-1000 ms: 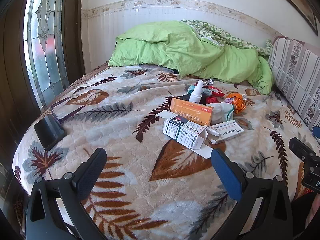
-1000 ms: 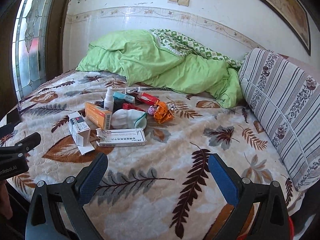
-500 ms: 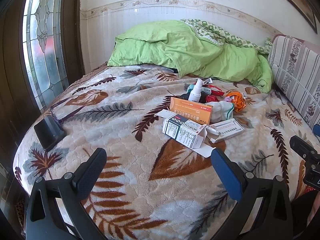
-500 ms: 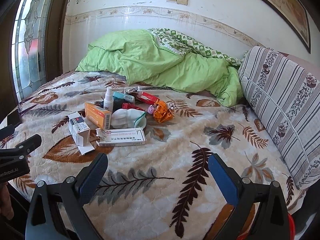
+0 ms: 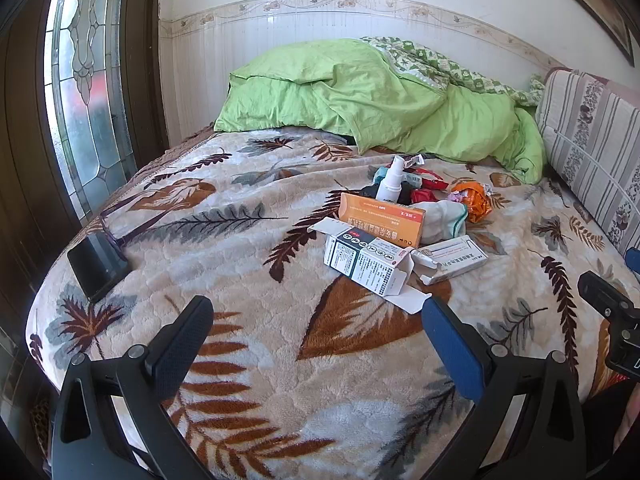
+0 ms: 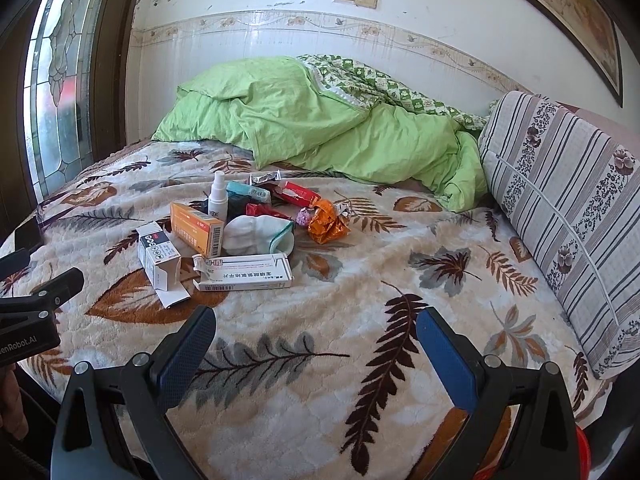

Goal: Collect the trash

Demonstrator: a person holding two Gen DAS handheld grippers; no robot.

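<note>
You have collected nothing yet: your left gripper [image 5: 316,330] and right gripper [image 6: 316,338] both hover with jaws wide and empty at the near edge of the bed [image 6: 400,280], while the trash pile [image 6: 236,232] sits untouched mid-blanket, farther in.

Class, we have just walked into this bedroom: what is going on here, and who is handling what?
A person holds a hand-held gripper in each hand at the near edge of the bed. The left hand-held gripper and the right hand-held gripper are both open and hold nothing. A pile of trash lies untouched on the leaf-patterned blanket: an opened white carton, an orange box, a flat white box, a spray bottle and an orange wrapper. Nothing has been collected yet.
</note>
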